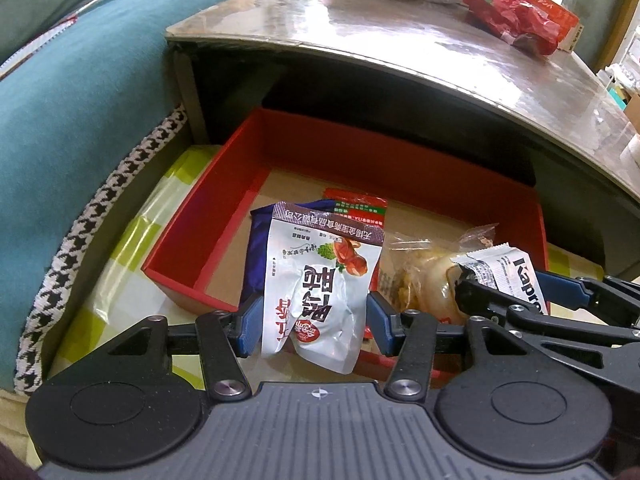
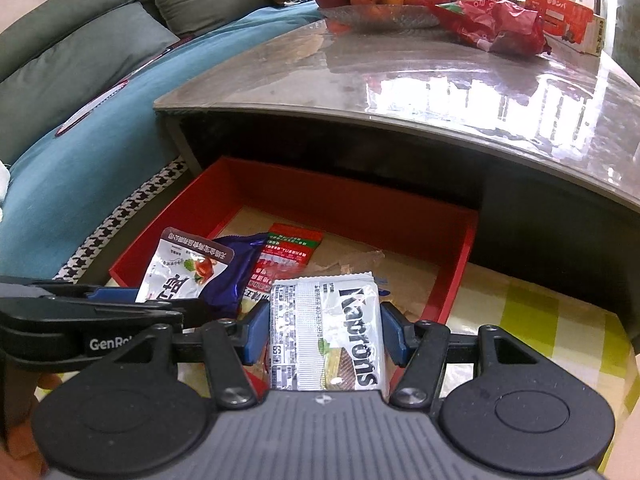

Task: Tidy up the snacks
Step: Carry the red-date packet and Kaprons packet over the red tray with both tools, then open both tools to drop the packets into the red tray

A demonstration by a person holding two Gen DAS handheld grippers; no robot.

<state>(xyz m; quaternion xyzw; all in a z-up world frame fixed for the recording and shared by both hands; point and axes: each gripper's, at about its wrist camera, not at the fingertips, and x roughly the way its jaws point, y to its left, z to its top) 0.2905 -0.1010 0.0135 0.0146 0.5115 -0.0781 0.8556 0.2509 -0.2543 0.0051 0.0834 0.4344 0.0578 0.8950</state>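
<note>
Left wrist view: red box (image 1: 224, 184) is sitting half under the table (image 1: 400, 40), mostly bare beyond the packets. Left gripper (image 1: 314, 320) is clamping the white pouch (image 1: 320, 280) over the box's near wall; right gripper (image 2: 324, 332) is clamping the Kaprons packet (image 2: 324, 332) there too. Judging: carry both past the near wall before letting go, staying below the table edge.

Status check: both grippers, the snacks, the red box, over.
Left gripper shut on white pouch. Right gripper shut on silver Kaprons packet. Both over red cardboard box. Nothing blocking.
</note>
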